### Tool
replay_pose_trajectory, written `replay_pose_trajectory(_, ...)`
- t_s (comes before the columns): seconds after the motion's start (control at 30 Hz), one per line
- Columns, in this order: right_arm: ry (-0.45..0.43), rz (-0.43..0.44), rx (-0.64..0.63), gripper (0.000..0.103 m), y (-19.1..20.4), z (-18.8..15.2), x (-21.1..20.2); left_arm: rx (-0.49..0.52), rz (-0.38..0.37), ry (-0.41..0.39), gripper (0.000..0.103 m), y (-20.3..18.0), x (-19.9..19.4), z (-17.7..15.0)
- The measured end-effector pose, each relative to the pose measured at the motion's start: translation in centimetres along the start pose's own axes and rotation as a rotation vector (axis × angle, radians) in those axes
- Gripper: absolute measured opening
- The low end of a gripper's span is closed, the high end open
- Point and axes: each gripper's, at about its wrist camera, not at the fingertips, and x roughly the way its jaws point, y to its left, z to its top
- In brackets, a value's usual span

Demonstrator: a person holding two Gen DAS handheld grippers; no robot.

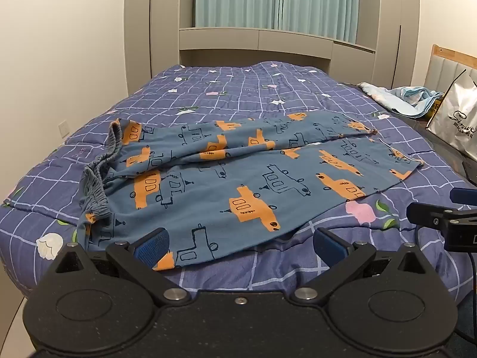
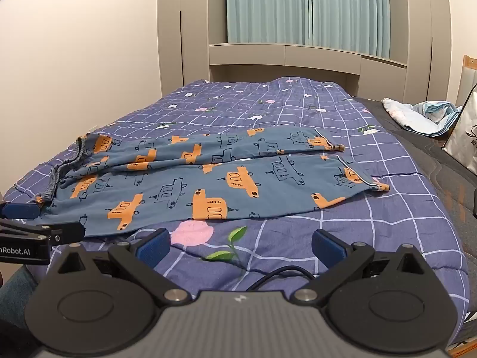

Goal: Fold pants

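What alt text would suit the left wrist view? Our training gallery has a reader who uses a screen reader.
Blue pants printed with orange cars lie spread flat across a purple checked quilt, waistband at left, leg ends at right. The left tongs hover open at the near edge, holding nothing.

**A domestic bedroom, seen from the foot of the bed**

The setting is a home bedroom. Directly ahead of both grippers lies a bed [image 1: 298, 95] covered by a purple checked quilt [image 2: 298, 113] printed with small flowers. Beyond its far end stands built-in grey cabinetry [image 1: 256, 40] framing a recess, with pale teal curtains [image 1: 277, 0] hanging above it. Tall wardrobe doors [image 2: 173, 29] flank the recess, to the left of the grippers and ahead. A padded headboard with a wooden frame [image 1: 447, 65] stands far to the right; near it lie a crumpled light-blue blanket [image 1: 408, 98] and a white shopping bag [image 1: 456, 113]. A wall socket [image 1: 63, 127] is set low in the plain wall at left.
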Motion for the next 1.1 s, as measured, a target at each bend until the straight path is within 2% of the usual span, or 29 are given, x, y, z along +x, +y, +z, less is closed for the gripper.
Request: replay_pose_trajectory(1.1,0.002,0.009,-0.007,0.103,0.27,-0.21,0.11,0.007,0.008,0.017,0.102,0.26,0.42,-0.1)
